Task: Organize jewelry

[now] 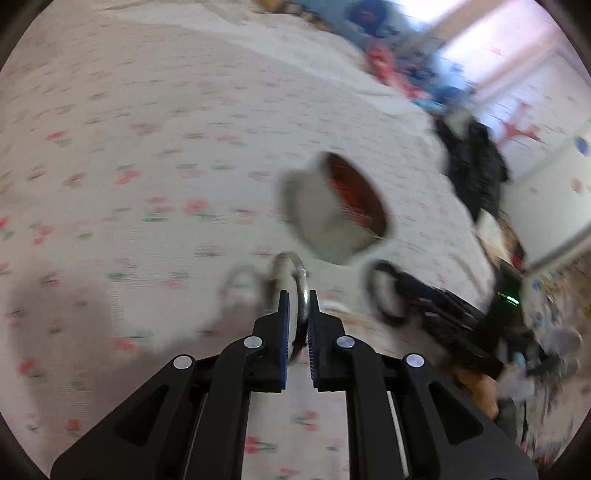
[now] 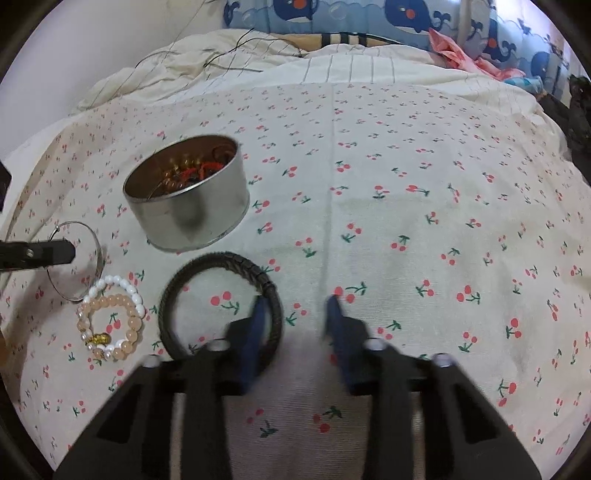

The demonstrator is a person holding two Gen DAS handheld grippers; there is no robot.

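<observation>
My left gripper (image 1: pixel 297 295) is shut on a thin silver bangle (image 1: pixel 295 264), which stands up between its blue pads. From the right wrist view the same bangle (image 2: pixel 96 254) hangs at the far left on the left gripper's fingertips (image 2: pixel 55 254). A round metal tin (image 2: pixel 184 206) holding beads and red cord sits on the cherry-print sheet (image 2: pixel 406 229); in the left wrist view the tin (image 1: pixel 321 218) is blurred. My right gripper (image 2: pixel 295 306) stands open over the right side of a black braided bracelet (image 2: pixel 221 258), whose band lies just inside the left finger.
A white pearl bracelet and a peach bead bracelet (image 2: pixel 110 317) lie overlapped left of the black one. A rumpled duvet (image 2: pixel 221 62) and whale-print pillows (image 2: pixel 369 14) are at the back. Dark clothing (image 1: pixel 476 166) lies off the bed's right side.
</observation>
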